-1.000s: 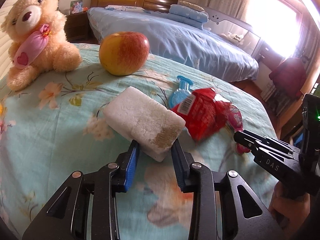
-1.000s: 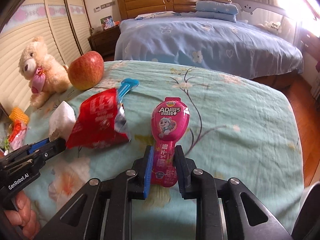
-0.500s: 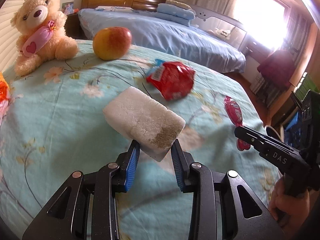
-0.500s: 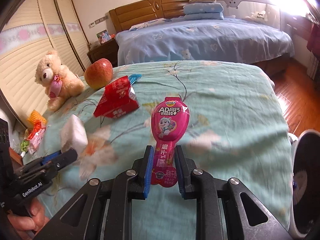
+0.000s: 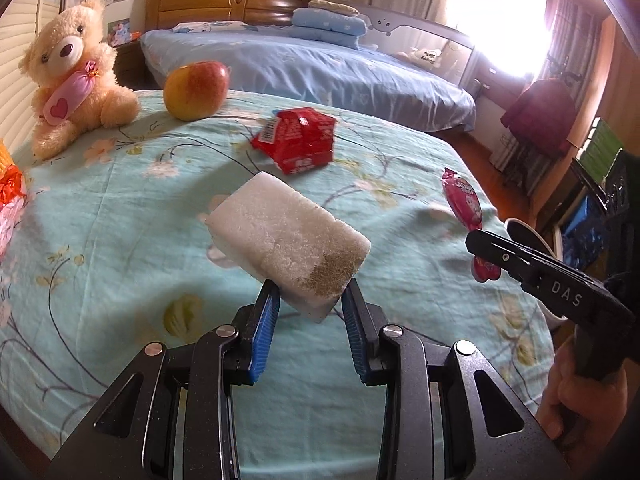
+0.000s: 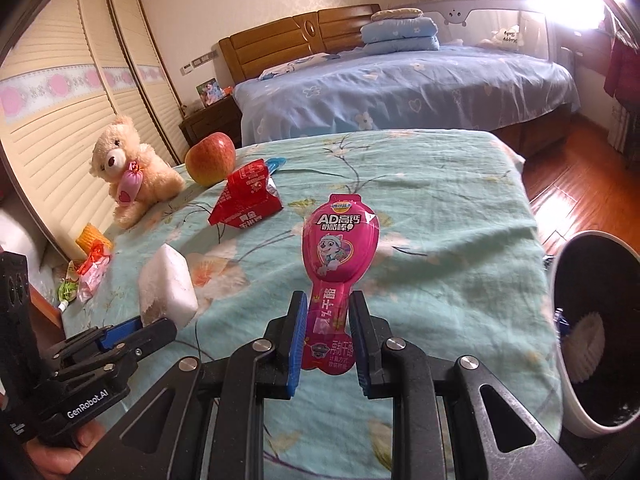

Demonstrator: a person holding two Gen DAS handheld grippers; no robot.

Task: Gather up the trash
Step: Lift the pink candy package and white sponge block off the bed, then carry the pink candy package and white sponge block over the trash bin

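My left gripper (image 5: 308, 300) is shut on a white sponge block (image 5: 286, 240) with a dirty brown corner, held above the floral bedspread (image 5: 100, 240). The same sponge (image 6: 166, 286) shows at the left of the right wrist view, in the left gripper (image 6: 160, 324). My right gripper (image 6: 328, 316) is shut on the stem of a pink spoon-shaped snack wrapper (image 6: 340, 240). That wrapper (image 5: 464, 200) also appears at the right of the left wrist view. A crumpled red wrapper (image 5: 298, 140) lies on the bedspread near the apple. A white bin with a dark inside (image 6: 560, 368) stands at the right edge.
A teddy bear (image 5: 72, 72) and an apple (image 5: 196, 90) sit at the far left of the bedspread. Small orange and pink packets (image 6: 90, 260) lie near its left edge. A blue bed (image 6: 400, 84) stands behind, wooden floor (image 6: 568, 196) to the right.
Both grippers have pulled back from the bedspread with their loads, so the apple, bear and red wrapper look farther away. The bin has come into the right wrist view.
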